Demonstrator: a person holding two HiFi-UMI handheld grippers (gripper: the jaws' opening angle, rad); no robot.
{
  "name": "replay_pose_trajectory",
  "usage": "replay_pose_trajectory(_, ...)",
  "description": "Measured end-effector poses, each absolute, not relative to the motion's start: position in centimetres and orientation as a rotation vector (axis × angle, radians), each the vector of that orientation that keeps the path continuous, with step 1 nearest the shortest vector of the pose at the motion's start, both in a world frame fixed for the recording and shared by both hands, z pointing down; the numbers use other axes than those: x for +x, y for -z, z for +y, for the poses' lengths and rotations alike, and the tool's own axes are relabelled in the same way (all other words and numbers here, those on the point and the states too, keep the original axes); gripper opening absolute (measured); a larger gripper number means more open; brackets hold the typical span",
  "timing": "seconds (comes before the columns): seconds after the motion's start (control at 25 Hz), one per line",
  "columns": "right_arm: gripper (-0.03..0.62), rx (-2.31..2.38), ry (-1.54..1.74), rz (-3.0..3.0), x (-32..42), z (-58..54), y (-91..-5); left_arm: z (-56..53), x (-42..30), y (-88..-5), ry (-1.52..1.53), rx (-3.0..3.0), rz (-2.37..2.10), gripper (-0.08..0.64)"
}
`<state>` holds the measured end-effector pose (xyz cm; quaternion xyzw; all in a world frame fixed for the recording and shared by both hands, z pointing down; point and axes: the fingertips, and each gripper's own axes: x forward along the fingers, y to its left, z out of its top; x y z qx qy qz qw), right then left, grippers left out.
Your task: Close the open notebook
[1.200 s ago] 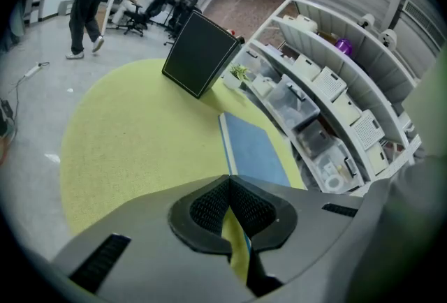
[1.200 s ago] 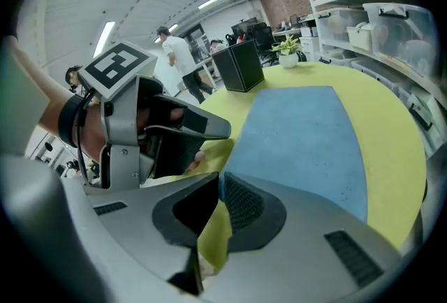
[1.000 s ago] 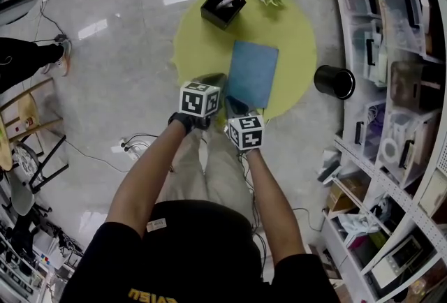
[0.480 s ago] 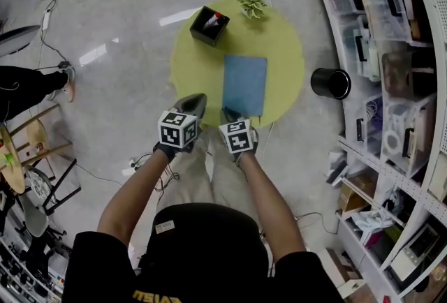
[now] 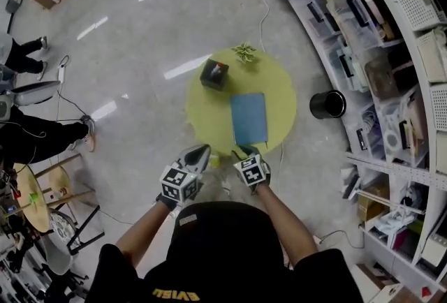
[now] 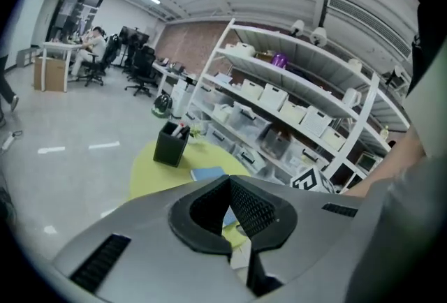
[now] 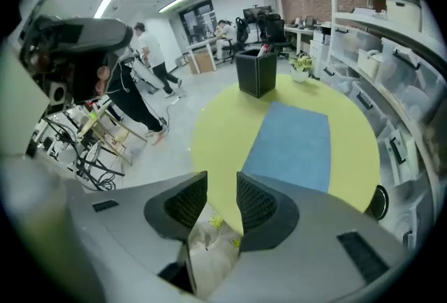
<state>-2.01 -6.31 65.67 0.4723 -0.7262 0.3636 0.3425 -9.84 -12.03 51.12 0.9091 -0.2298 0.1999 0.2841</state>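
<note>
Notebook: blue, lies shut & flat on yellow round table; task looks done, nothing left. Left gripper: jaws clenched together, empty, near table edge. Right gripper: jaws just been opening, now slightly apart, nothing betw. them.

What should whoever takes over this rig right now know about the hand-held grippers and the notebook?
Left hand-held gripper: jaws together, nothing between them.
Right hand-held gripper: jaws a little apart, have just been opening, nothing between them.
Both are by the near edge of the round yellow table, not touching the notebook.
The notebook lies flat on the table, closed, blue cover up. The black pen holder and the small plant stand at the far side.
Done: the notebook is closed.
Left: apparently nothing. Check that the cover stays flat.
</note>
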Motion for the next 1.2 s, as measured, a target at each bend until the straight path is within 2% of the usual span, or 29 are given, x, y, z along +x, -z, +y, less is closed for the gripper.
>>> replay_pose_trajectory(0.44, 0.002, 1.966, -0.810, -1.901, 8.1, -6.1, -46.4, -15.9, -12.3, -42.4, -0.520, 2.742, -0.569, 0.017)
replay_pose_trajectory(0.68, 0.002, 2.214, -0.639, -1.904, 9.6, -4.7, -38.5, -17.0, -11.3, -36.6, -0.359, 2.807, -0.546, 0.017)
replay_pose_trajectory(1.2, 0.002, 2.198, -0.433, -1.929, 9.4, -3.4, -32.5, -13.6, -4.5, -30.3, -0.291, 3.158, -0.438, 0.017)
